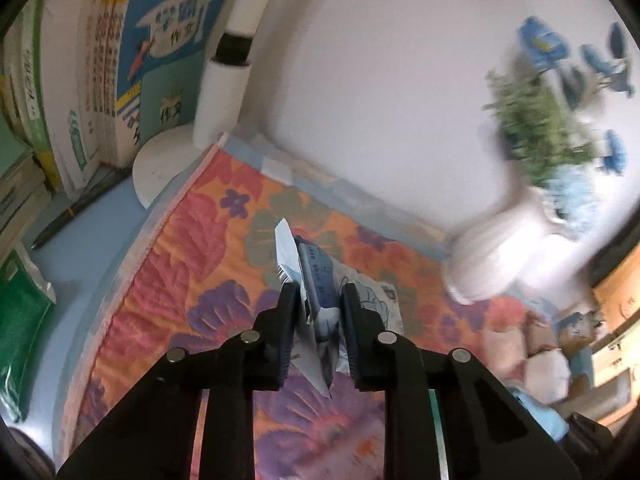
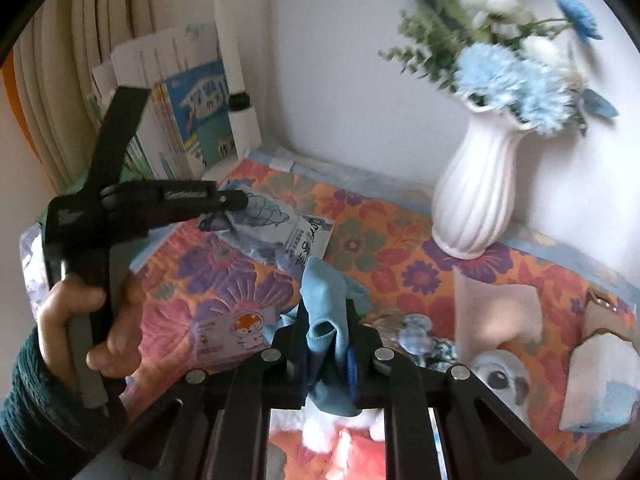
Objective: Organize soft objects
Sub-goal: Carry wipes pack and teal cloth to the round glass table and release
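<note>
Fingers of the left gripper [image 1: 320, 300] are closed on a crinkly blue and white packet [image 1: 316, 280], and the packet sticks up between them over the flowery cloth [image 1: 192, 264] that covers the bench. Fingers of the right gripper [image 2: 326, 320] are squeezed tight on a soft light blue cloth [image 2: 322, 308], which bunches up above them and hangs down below.

Near the left gripper, books [image 1: 160, 52] stand against the wall beside a white lamp [image 1: 224, 96] with a round base. A black pen [image 1: 76, 212] lies on the blue strip beside the cloth. A green pack [image 1: 20, 316] sits at the left edge. The white vase [image 1: 496, 256] and its flowers look blurry at the right in this view.

The right wrist view shows the vase [image 2: 476, 192] clearly, standing upright on the flowery cloth near the wall, full of blue and white flowers [image 2: 508, 72]. It also shows the person's left hand [image 2: 100, 320] around the grey handle of the left gripper [image 2: 236, 200], which pinches the packet [image 2: 280, 224] at its corner. A small box with a cartoon fox [image 2: 228, 332] lies just beside the right gripper. A soft white toy with dark eyes [image 2: 504, 376] peeks out at the right, close to a white pack [image 2: 600, 380], and a blue and white checked thing [image 2: 420, 332] lies just behind the right fingers. Something fluffy, white and pink, lies under the right gripper, too hidden to tell what it is
</note>
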`<state>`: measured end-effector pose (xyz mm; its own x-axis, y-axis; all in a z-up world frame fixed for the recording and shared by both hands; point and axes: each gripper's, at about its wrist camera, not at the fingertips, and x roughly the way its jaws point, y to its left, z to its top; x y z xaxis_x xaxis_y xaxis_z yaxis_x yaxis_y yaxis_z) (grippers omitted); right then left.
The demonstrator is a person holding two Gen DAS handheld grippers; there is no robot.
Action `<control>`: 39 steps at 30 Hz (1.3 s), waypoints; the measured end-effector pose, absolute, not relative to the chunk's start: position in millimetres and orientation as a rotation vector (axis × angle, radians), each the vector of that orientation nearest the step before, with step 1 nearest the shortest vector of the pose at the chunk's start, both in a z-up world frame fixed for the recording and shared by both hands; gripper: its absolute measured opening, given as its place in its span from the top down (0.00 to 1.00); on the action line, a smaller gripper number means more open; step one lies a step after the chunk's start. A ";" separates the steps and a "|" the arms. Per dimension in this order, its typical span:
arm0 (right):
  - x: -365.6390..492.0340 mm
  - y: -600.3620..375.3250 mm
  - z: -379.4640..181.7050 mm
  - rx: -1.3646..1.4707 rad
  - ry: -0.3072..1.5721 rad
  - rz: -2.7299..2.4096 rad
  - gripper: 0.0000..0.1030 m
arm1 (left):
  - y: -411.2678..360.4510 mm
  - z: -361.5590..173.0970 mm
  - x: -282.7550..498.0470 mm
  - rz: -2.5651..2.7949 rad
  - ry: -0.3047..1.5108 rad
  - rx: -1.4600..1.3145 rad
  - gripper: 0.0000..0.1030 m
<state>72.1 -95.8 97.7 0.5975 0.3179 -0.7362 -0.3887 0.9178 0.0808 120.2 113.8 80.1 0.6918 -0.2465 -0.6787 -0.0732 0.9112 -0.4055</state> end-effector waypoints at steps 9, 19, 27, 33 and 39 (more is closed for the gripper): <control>12.6 -127.9 134.6 -0.014 0.799 0.415 0.87 | 93.8 130.4 37.0 -0.254 0.734 -0.427 0.82; -54.5 -192.6 118.2 0.102 0.876 0.312 0.87 | 26.9 135.1 -46.9 -0.383 0.753 -0.302 0.82; -90.8 -277.3 120.9 0.235 0.892 0.142 0.87 | -41.9 141.2 -68.1 -0.534 0.767 -0.229 0.82; -125.4 -346.5 141.9 0.290 0.830 -0.006 0.87 | -106.4 159.9 -84.6 -0.671 0.746 -0.153 0.82; -160.8 -415.9 160.7 0.350 0.761 -0.149 0.87 | -178.7 176.0 -102.1 -0.801 0.714 -0.065 0.82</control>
<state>-160.8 -415.9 160.7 0.7170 -0.0063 -0.6971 0.2568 0.9320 0.2558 -102.1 -178.7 176.0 0.4777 -0.6763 -0.5607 0.6345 0.7070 -0.3123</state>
